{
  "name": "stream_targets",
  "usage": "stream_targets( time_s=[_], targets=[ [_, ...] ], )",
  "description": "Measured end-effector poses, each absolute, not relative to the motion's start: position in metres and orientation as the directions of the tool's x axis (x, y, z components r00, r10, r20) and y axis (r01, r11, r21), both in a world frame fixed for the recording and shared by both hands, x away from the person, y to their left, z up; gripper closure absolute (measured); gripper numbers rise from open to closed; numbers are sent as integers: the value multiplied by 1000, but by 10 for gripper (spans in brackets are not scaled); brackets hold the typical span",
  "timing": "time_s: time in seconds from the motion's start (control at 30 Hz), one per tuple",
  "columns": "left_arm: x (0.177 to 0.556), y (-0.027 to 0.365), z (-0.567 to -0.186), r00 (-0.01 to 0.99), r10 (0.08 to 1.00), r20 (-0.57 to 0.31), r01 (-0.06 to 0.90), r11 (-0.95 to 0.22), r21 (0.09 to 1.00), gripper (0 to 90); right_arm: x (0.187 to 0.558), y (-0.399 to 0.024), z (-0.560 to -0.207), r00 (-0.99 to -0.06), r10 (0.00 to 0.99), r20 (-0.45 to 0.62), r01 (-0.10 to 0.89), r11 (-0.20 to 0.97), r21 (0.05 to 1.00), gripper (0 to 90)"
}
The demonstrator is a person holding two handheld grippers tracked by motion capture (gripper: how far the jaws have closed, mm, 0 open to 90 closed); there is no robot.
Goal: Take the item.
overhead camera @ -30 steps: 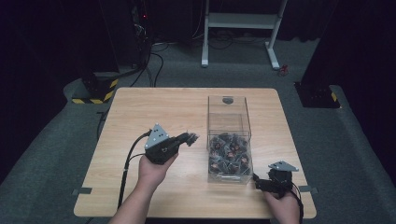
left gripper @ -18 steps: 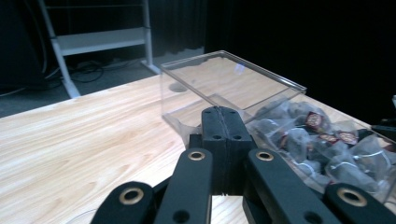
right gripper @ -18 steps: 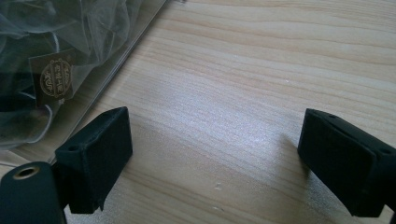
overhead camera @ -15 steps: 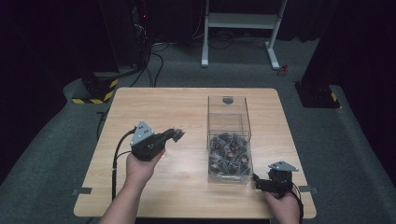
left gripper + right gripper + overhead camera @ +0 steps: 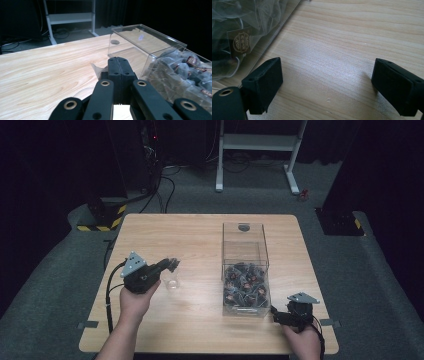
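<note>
left tool (image 5: 119, 65): clenched on clear packet (image 5: 172, 281) | right tool (image 5: 327, 85): released, beside box (image 5: 245, 270)

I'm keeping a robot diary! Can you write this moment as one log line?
left gripper: shut on clear bag, over table | right gripper: open, beside clear box | box: filled packets

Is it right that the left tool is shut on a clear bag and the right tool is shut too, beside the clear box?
Not quite. The right tool is open: the right gripper view shows its jaws wide apart over bare table. The left tool is shut on the bag, beside the clear box.
</note>
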State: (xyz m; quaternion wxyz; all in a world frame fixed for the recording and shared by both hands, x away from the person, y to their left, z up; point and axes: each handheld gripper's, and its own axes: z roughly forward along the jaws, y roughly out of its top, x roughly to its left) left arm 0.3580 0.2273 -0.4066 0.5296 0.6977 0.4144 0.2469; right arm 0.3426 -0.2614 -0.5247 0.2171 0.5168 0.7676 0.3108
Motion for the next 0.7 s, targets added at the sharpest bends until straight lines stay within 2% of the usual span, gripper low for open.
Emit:
stream_targets(
  time_s=[0.7],
  targets=[
    [363,244,-433,488,867,-102,382,-107,918,900,342,-261,-525,-370,929,-11,660,271,700,98]
  ],
)
